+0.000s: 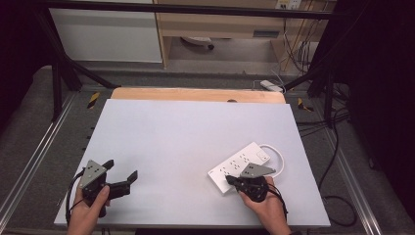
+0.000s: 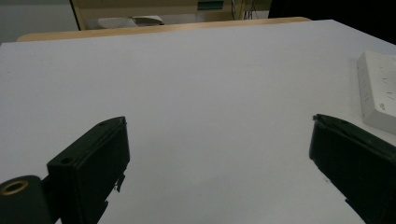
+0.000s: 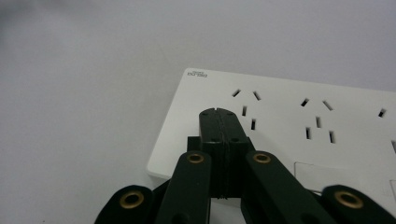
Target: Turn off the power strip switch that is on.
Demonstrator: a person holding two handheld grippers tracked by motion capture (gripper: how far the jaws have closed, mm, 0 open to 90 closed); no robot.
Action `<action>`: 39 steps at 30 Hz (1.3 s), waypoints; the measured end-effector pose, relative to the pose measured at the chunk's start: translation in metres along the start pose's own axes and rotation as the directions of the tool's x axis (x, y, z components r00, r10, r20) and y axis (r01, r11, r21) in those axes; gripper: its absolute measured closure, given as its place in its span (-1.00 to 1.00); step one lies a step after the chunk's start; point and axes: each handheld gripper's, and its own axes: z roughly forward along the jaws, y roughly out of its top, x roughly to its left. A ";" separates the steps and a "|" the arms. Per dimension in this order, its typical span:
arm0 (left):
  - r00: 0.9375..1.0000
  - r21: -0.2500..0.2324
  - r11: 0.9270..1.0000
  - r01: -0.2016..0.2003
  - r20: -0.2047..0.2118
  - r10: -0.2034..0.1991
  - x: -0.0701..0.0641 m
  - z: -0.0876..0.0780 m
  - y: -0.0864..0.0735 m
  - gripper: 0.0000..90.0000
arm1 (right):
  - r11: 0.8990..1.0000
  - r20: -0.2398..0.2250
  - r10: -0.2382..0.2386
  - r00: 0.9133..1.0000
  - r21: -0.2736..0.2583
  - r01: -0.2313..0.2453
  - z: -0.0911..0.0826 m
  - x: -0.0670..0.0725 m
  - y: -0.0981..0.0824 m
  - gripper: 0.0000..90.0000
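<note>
- Your right gripper [image 1: 230, 180] is the landmark here: its jaws are pressed tight together with nothing between them, and you hold it at the near right of the table [image 1: 161, 132].
- In the right gripper view that gripper [image 3: 218, 112] has its closed tips over the near end of the strip [image 3: 327, 121], just short of the first group of slots; whether the tips touch the plastic I cannot tell.
- The strip [image 1: 240, 165] is a white power strip lying flat on the table, starting right under your right gripper and running away from it, up and to the right.
- Its white cord [image 1: 278, 157] loops off the far end, beyond your right gripper.
- Your right hand [image 1: 266, 203] wraps the gripper body from the near side.
- Your left gripper [image 1: 122, 172] sits well to the left of the right one, at about the same depth, jaws spread wide and holding nothing.
- In the left gripper view the left gripper [image 2: 219, 126] has bare table between its jaws, and the strip [image 2: 378, 91] shows at the right edge, apart from them.
- Your left hand [image 1: 88, 210] grips that tool from below.
- Far beyond your right gripper, a wooden edge [image 1: 195, 94] borders the table's back.
</note>
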 end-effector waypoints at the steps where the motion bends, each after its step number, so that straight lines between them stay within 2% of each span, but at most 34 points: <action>1: 1.000 0.000 1.000 0.001 0.000 -0.001 0.000 0.000 0.000 -0.89 | 1.000 0.000 0.005 1.000 -0.004 -0.005 0.000 0.000 0.000 1.00; 15: 1.000 0.004 1.000 -0.002 0.004 0.002 0.000 0.001 0.000 -0.89 | 0.999 -0.014 0.017 1.000 -0.029 -0.017 -0.002 -0.002 0.001 0.92; 21: 1.000 0.007 1.000 -0.003 0.006 0.003 0.000 0.001 0.000 -0.89 | 0.998 -0.014 0.036 0.999 -0.049 -0.037 -0.003 -0.003 0.002 0.80; 36: 1.000 0.010 1.000 -0.003 0.006 0.003 -0.001 0.001 -0.001 -0.89 | 0.995 -0.004 0.053 0.999 -0.079 -0.053 -0.003 -0.003 0.005 0.25; 39: 1.000 0.010 1.000 -0.004 0.005 0.004 -0.001 0.001 -0.001 -0.89 | 0.994 -0.008 0.061 0.998 -0.088 -0.061 -0.004 -0.003 0.006 0.08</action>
